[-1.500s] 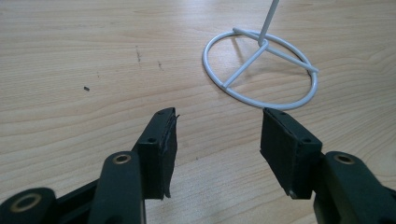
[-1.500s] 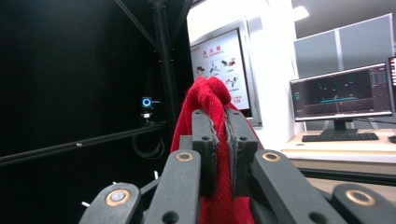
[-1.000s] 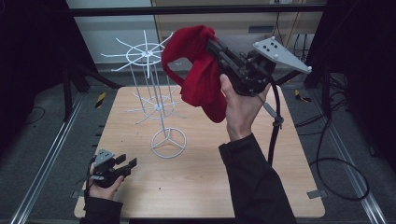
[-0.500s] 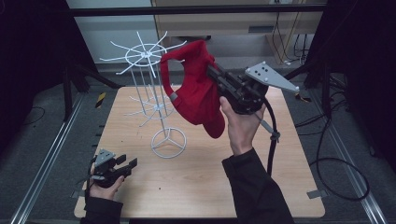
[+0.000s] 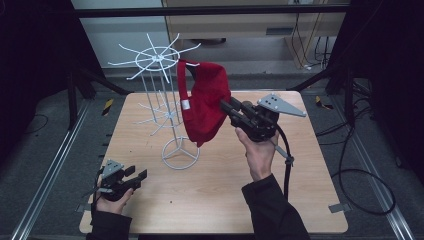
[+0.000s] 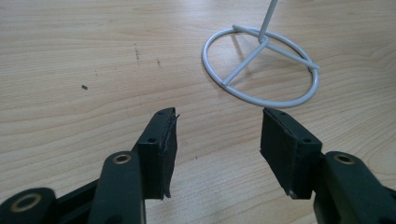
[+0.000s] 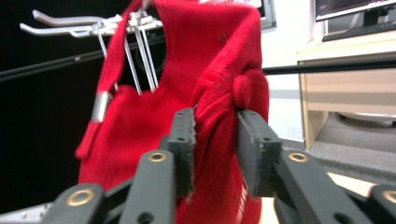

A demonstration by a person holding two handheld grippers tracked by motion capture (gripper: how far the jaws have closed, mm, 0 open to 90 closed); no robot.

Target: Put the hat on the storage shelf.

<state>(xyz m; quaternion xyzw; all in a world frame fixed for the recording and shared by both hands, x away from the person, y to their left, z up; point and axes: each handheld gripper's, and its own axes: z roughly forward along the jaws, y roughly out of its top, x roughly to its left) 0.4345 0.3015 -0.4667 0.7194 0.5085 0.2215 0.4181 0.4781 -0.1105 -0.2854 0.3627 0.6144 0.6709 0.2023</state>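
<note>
Red cap: lowered onto rack arm

Right gripper [image 5: 226, 106] sits lower than before, jaws just opening with the red cap [image 5: 204, 102] still between them; its strap now hangs over an upper arm of the white wire rack [image 5: 159, 60].

Your red cap [image 5: 204, 107] hangs by its back strap from an upper arm of the white wire rack [image 5: 159, 60], crown bunched, drooping above the counter.

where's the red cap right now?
High view: the red cap hangs by its strap from an arm of the white wire rack, centre of the table, with the right hand-held gripper at its right side, crown fabric between the jaws.
</note>
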